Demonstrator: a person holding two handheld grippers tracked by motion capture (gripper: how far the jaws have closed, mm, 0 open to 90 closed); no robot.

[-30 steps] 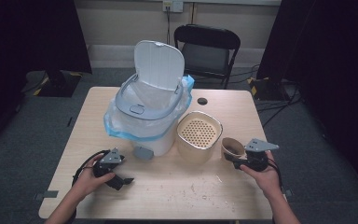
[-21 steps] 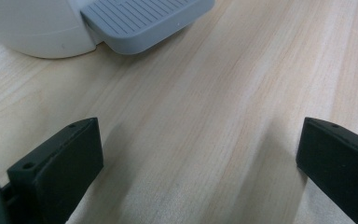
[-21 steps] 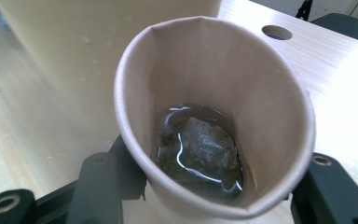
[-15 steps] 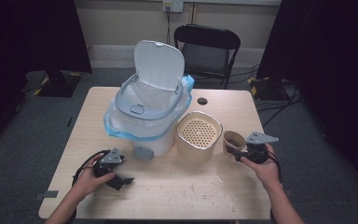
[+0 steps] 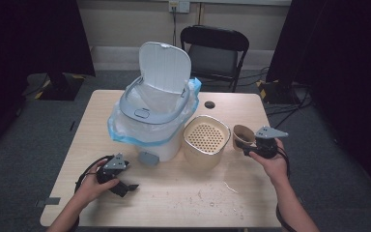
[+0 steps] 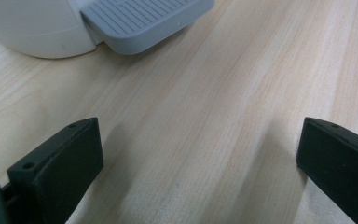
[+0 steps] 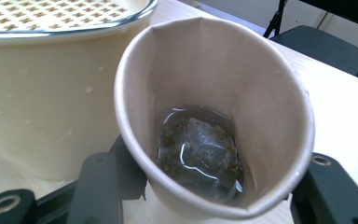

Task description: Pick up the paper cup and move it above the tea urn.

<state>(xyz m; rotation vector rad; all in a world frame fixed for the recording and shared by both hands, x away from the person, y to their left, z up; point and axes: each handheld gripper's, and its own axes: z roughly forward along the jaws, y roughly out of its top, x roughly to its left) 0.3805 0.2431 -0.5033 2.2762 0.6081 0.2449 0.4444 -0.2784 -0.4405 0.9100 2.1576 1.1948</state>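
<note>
Nearest me, at the lower left of the high view, my left gripper [image 5: 127,186] rests on the bare table [image 5: 232,203] with its jaws spread wide and nothing between them; in the left gripper view its camera looks along the wood toward the grey foot pedal [image 6: 142,21] of the bin at the upper left of that frame, so I judge this hand parked, kept clear of the work. At the right of the high view, my right gripper [image 5: 245,147] is clamped on the paper cup [image 5: 242,135], one jaw against each side of it. The cup is tilted, its mouth leaning toward the cream strainer tub [image 5: 206,140] just beside it at frame centre; I judge the tilt is there to bring the contents to the perforated top, so liquid can drain and the solid stay behind. In the right gripper view the cup [image 7: 214,121] is brown paper, its rim pressed slightly oval by the grip, with a soaked tea bag [image 7: 198,151] lying in a shallow pool of clear liquid at the bottom. Farther back, at upper centre of the high view, the white bin [image 5: 152,113] stands with its lid raised and a blue liner folded over its rim, presumably ready to take the waste. Behind the table stands a black folding chair [image 5: 215,53].
</note>
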